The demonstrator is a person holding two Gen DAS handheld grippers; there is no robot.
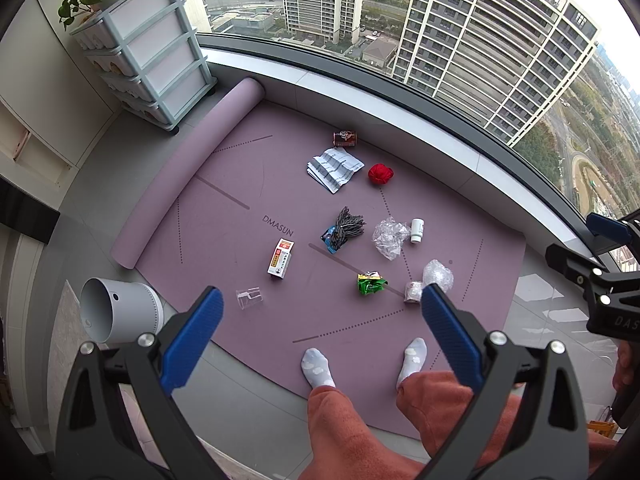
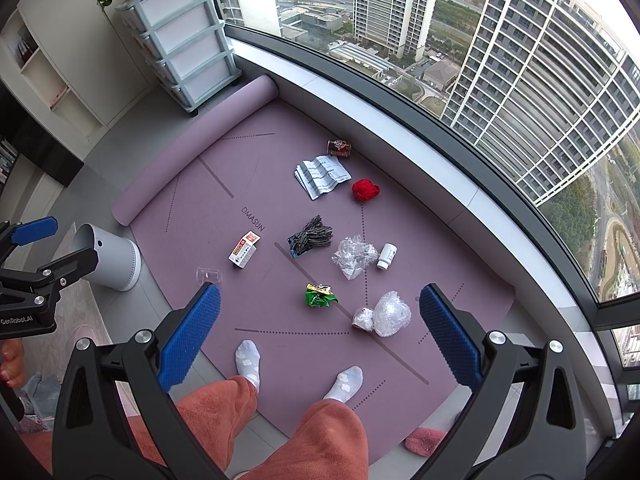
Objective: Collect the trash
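Looking down from both wrist cameras, a person in rust-coloured trousers and pale blue socks stands at the near edge of a purple yoga mat beside a curved high-rise window. At the lower left of the left wrist view, a white cylindrical bin lies on its side on the grey floor, just off the mat. The left tongs are spread wide and hold nothing, as are the right tongs. Trash lies scattered across the mat. From left to right in the left wrist view: a clear plastic cup near the mat's edge, a red and white carton, a folded printed leaflet with a drink can above it, a dark bundle of cords, a crumpled green wrapper, a red ball, crinkled clear plastic, a white bottle, and a wad of bubble wrap.
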